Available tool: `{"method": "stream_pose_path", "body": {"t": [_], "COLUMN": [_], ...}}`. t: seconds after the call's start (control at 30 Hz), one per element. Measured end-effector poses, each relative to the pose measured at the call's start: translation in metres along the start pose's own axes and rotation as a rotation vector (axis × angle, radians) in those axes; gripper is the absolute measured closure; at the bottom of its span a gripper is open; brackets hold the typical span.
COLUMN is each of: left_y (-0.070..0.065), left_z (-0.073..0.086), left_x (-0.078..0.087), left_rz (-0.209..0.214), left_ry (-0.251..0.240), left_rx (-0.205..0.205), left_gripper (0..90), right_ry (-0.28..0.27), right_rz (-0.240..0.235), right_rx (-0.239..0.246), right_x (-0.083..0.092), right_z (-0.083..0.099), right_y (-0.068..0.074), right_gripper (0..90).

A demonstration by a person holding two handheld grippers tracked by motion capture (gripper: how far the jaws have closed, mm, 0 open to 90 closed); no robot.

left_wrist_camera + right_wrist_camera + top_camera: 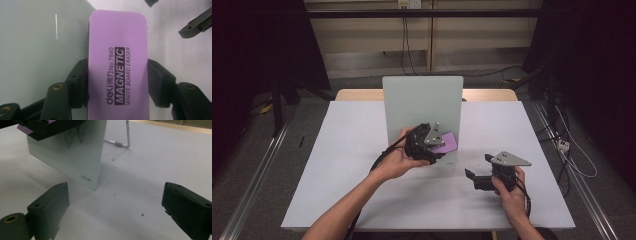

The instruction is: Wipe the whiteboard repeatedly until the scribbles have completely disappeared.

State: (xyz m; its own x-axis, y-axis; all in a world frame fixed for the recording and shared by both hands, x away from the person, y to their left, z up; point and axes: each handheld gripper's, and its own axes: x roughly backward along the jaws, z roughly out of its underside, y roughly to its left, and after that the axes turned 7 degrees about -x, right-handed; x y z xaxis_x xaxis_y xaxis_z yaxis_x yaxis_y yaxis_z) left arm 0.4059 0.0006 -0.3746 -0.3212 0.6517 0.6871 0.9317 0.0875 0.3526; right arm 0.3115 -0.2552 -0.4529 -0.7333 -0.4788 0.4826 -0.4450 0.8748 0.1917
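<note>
Your left gripper [435,145] clamps the purple magnetic eraser [117,67] lengthwise against the standing whiteboard [412,102]; your right gripper [479,176] waits wide open.

Left hand [404,159] frame centre, forearm in from bottom left, wrist cocked. Left gripper [438,146] angled toward upper right, jaws clamped on both long edges of eraser [117,67]. Right hand [507,192] lower right, forearm in from bottom edge. Right gripper [477,176] points left, jaws spread wide, nothing between.
</note>
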Motion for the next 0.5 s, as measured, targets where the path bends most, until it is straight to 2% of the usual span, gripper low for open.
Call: {"method": "stream_pose_path", "body": {"t": [0.1, 0.23, 0.4, 0.5], "left_y": [0.007, 0.017, 0.032, 0.033], "left_z": [0.001, -0.008, -0.019, -0.022], "left_x": [0.005, 0.016, 0.028, 0.026], "left_rz": [-0.005, -0.037, -0.065, -0.072], "left_ry": [-0.030, -0.034, -0.074, -0.075], "left_rx": [0.027, 0.023, 0.048, 0.039], "left_gripper": [41.0, 41.0, 41.0, 41.0], "right_ry": [-0.002, -0.002, -0.002, -0.001], "right_rz": [-0.001, -0.001, -0.002, -0.002], "right_rx": [-0.002, -0.007, -0.004, -0.005], "right_x": [0.000, 0.000, 0.000, 0.000], "right_z": [0.000, 0.000, 0.000, 0.000], "right_y": [0.000, 0.000, 0.000, 0.000], "right_gripper": [7.8, 7.8, 7.8, 7.8]}}
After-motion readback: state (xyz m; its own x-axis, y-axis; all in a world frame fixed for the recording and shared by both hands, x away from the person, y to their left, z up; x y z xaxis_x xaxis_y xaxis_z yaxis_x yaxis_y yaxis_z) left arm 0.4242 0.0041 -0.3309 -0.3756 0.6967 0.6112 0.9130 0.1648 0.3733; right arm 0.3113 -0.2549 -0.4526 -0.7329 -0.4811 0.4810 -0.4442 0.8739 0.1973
